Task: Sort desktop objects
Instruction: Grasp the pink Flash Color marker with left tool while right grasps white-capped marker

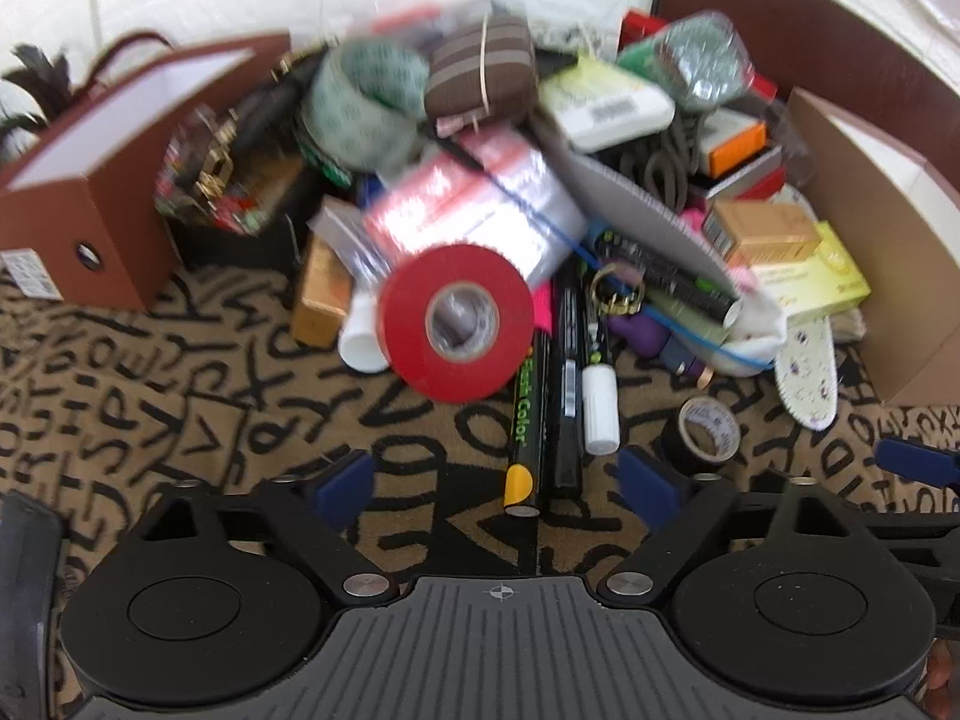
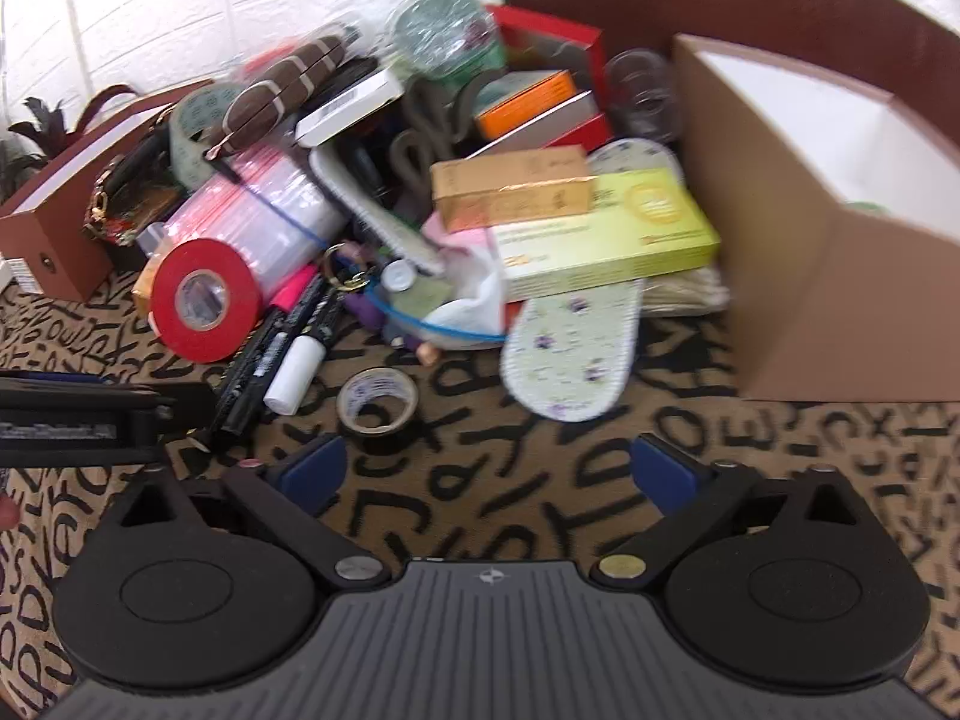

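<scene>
A heap of desk clutter lies on a letter-patterned cloth (image 1: 180, 420). A red tape roll (image 1: 459, 324) leans at the heap's front, also in the right wrist view (image 2: 204, 300). Black markers (image 1: 528, 420) and a white-capped pen (image 1: 600, 408) lie beside it. A small black tape roll (image 2: 377, 402) sits on the cloth. My left gripper (image 1: 498, 480) is open and empty, just short of the markers. My right gripper (image 2: 489, 468) is open and empty, near the small tape roll and a flowered insole (image 2: 570, 342).
A brown file box (image 1: 90, 180) stands at the left, another (image 2: 840, 228) at the right. The heap holds a yellow-green box (image 2: 606, 246), a gold box (image 2: 510, 186), a pink-white bundle (image 1: 480, 204), a green tape roll (image 1: 360, 102) and a brown pouch (image 1: 480, 72). A white brick wall (image 2: 180, 0) is behind.
</scene>
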A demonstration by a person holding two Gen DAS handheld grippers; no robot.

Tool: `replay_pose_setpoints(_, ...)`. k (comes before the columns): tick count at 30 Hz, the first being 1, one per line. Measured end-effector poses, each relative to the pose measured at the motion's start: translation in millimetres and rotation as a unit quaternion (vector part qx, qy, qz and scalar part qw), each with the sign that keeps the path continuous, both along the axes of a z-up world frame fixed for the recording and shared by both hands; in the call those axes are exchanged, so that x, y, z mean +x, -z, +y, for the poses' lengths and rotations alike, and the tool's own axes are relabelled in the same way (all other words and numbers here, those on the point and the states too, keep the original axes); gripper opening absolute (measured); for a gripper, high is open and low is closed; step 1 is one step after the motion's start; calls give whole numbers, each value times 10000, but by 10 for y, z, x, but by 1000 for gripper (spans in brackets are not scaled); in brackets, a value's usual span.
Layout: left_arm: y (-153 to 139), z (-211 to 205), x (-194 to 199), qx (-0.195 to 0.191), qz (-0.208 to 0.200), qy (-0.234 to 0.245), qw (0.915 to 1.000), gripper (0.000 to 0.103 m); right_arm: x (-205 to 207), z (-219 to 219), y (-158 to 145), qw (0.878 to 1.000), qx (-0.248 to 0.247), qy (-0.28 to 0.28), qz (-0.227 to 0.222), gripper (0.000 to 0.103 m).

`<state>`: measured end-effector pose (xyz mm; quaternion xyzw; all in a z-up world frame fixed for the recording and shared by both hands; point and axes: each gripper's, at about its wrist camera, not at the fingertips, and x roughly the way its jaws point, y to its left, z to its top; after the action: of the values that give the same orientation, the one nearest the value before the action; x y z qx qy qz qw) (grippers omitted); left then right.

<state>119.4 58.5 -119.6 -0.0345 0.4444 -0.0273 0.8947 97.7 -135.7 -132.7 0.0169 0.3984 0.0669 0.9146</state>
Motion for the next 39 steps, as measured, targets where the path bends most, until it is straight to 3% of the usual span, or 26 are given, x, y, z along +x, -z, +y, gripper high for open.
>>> replay_pose_setpoints(5,98,59,66,-247,140,49,9996,67,104,71,38,9990,335,-293,-40,72)
replay_pose_setpoints(7,96,115,81,-436,112,62,9990,47,134,126,4,9978,420,-488,-137,60)
replay_pose_setpoints(10,144,194,161,-648,194,7,9977,32,197,233,-50,9960,452,-707,-295,47)
replay_pose_setpoints(12,188,217,204,-757,257,34,9968,29,263,302,-56,9950,471,-818,-312,39)
replay_pose_setpoints(15,203,163,225,-557,213,194,9980,27,360,383,12,9943,499,-929,-157,27)
replay_pose_setpoints(21,241,192,307,-496,158,251,9983,24,462,559,65,9928,473,-1099,-105,14)
replay_pose_setpoints(28,264,162,377,-356,48,365,9987,22,663,655,172,9953,282,-924,9,14)
replay_pose_setpoints(30,258,204,391,-492,80,320,9982,21,713,670,229,9961,279,-818,175,14)
replay_pose_setpoints(33,224,298,332,-714,189,227,9970,20,667,661,188,9966,354,-733,134,14)
replay_pose_setpoints(39,201,358,177,-691,192,104,9974,20,585,639,62,9966,482,-671,-53,22)
